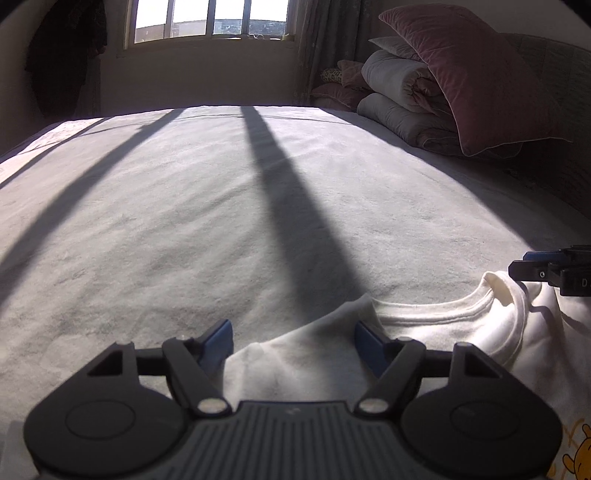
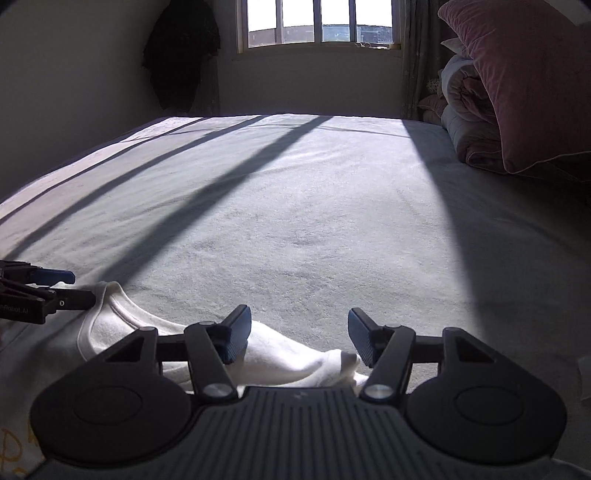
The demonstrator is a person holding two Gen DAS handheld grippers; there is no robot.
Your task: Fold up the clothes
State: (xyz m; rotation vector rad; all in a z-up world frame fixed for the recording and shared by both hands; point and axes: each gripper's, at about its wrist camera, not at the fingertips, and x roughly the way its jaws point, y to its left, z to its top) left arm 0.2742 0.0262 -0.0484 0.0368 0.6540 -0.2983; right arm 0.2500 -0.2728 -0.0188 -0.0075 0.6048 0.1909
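Observation:
A white T-shirt with a ribbed collar lies flat on the bed, a yellow cartoon bear print showing at its lower right. My left gripper stands open over the shirt's left shoulder, the cloth lying loose between its blue pads. In the right wrist view the same shirt runs under my right gripper, which is open over the right shoulder and sleeve end. Each gripper shows in the other view: the right gripper beside the collar, the left gripper at the collar's far side.
The bed's pale grey blanket stretches ahead, crossed by window-bar shadows. Folded duvets and a pink pillow are stacked at the head, right. A window and a dark hanging garment are on the far wall.

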